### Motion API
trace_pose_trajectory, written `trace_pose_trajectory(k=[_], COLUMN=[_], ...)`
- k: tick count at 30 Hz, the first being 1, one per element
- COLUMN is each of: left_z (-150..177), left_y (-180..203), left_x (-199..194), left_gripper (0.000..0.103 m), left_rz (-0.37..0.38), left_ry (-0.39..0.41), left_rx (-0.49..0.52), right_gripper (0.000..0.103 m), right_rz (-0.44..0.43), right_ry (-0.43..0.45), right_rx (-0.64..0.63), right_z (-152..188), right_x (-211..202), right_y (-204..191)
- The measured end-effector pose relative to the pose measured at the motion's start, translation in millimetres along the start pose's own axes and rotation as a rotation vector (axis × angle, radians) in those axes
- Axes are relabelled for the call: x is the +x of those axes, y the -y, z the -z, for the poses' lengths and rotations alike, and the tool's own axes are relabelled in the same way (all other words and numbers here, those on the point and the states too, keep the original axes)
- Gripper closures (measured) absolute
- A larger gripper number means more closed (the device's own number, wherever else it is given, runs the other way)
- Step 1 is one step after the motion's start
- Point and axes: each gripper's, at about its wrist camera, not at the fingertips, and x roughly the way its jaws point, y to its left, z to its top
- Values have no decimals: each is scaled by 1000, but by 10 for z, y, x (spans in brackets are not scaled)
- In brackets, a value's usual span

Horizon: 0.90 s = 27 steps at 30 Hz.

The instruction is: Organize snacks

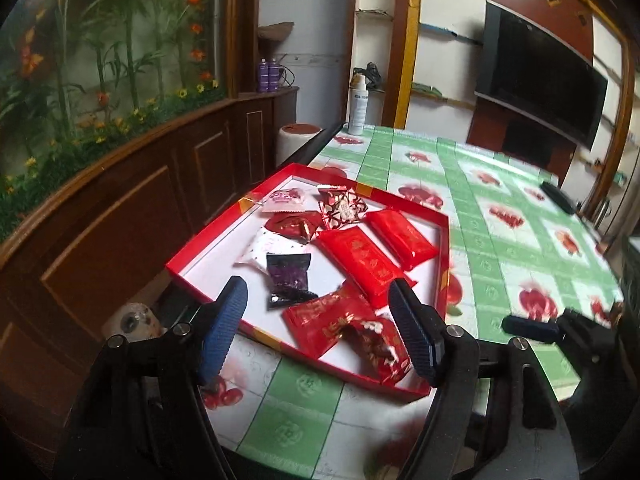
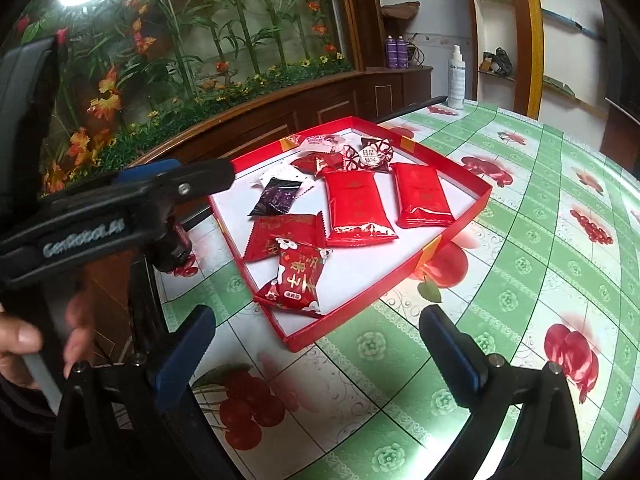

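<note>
A shallow red box (image 1: 208, 236) (image 2: 472, 216) with a white floor lies on the table's left part. It holds several wrapped snacks: two red flat packs (image 1: 402, 242) (image 2: 422, 196), a black-purple packet (image 1: 288, 276) (image 2: 276, 198), a red patterned packet (image 2: 298, 280) at the near corner, and small candies at the far end (image 1: 342, 206) (image 2: 370, 152). My left gripper (image 1: 316, 332) is open and empty just above the box's near end. My right gripper (image 2: 316, 356) is open and empty, in front of the box's near corner.
The table has a green and white cloth with red fruit prints (image 2: 520, 280). A white spray bottle (image 1: 357, 104) (image 2: 457, 80) stands at the far edge. A dark remote (image 1: 558, 197) lies far right. A wooden cabinet with fake flowers (image 1: 120, 184) runs along the left.
</note>
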Motion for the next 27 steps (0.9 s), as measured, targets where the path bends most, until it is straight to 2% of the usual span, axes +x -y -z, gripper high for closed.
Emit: trace_pose_trajectory(k=[3,6,13,16,27], left_z=[4,12,78,94,117], left_y=[12,3,-85,-90,-82], left_x=[-38,-17,36,38,0], left_gripper=[29,29,29,19,19], left_rz=[-16,-53,-67,-90,-105], left_ry=[17,1,-13,-8,1], left_rx=[12,20,7,13,23], right_gripper=[0,0,0,0,0], right_rz=[3,14,36,22,25], right_ry=[4,29,75,88,91], right_rx=[11,33,46,56,65], right_z=[-6,-15,-40,-46,-40], right_x=[-15,-64,-165,-192,-199], right_y=[3,27,47,71,56])
